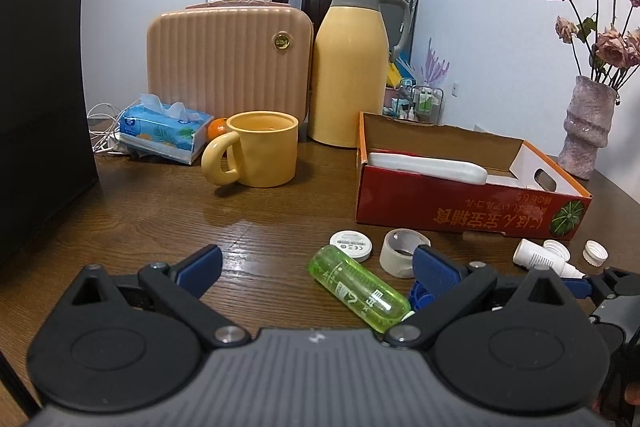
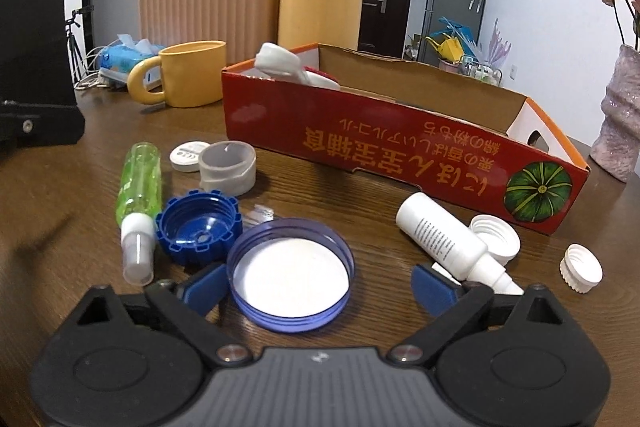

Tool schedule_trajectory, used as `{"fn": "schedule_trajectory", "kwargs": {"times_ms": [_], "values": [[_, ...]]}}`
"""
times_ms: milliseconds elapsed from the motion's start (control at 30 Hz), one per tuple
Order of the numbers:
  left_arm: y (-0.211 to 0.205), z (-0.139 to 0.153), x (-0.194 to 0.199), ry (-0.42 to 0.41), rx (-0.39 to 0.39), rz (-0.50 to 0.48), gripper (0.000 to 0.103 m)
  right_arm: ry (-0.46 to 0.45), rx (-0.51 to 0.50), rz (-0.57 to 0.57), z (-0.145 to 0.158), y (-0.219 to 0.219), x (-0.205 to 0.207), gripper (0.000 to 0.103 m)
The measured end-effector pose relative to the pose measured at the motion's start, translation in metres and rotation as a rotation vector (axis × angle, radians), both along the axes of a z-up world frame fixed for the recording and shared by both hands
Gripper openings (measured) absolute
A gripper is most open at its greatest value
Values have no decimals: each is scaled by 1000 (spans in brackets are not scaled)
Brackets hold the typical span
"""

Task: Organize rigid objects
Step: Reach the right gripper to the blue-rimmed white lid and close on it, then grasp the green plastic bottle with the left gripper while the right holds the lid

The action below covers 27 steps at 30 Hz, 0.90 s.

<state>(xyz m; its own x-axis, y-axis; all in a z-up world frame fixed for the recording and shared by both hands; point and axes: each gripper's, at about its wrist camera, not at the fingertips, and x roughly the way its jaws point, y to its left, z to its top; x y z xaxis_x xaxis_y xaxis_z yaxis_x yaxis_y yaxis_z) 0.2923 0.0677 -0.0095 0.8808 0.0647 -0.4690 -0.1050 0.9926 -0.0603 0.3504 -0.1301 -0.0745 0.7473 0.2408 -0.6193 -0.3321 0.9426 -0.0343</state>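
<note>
Left wrist view. Left claw (image 1: 316,269) low in frame, jaws wide apart, nothing clamped. Green spray bottle (image 1: 358,287) lies on its side on the wooden desk (image 1: 160,211) between the jaws, nearer the right pad, not pressed. White round disc (image 1: 351,245) and tape roll (image 1: 402,251) just beyond it. Red cardboard box (image 1: 460,203) centre right, open top, a white oblong item (image 1: 428,165) inside. Yellow mug (image 1: 256,149) centre, yellow thermos (image 1: 352,67) and pink case (image 1: 228,55) behind.

Right wrist view. Right claw (image 2: 316,287) at lower centre, jaws apart around a clear blue lid (image 2: 292,273) lying open side up on the desk; left pad close to its rim, contact unclear, right pad apart from it. Dark blue cap (image 2: 198,229) touches the lid at its upper left. White dropper bottle (image 2: 450,239) on its side at right, tip by the right pad. Two white caps (image 2: 496,237) (image 2: 582,267) at lower right, near the box front.
</note>
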Motion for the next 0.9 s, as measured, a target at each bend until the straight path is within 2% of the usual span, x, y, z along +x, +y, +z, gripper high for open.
{"fn": "schedule_trajectory", "kwargs": {"times_ms": [67,100,133,333,467,900], "values": [[0,0,1,2,3,1,103,-5,14,12,1,-1,-1,80],[-1,0,1,3,3,1,103,-7,22,20,1,-1,-2,70],[-1,-1,1,4,3,0,103,-7,33,29,2,-1,-2,65],[-1,-2,2,13,5,1,103,-74,90,10,8,-12,-12,65],[-2,-3,4,24,8,-7,103,-120,93,-8,13,-18,-18,65],[-3,-21,34,123,18,-21,103,-178,149,-95,24,-49,-31,65]]}}
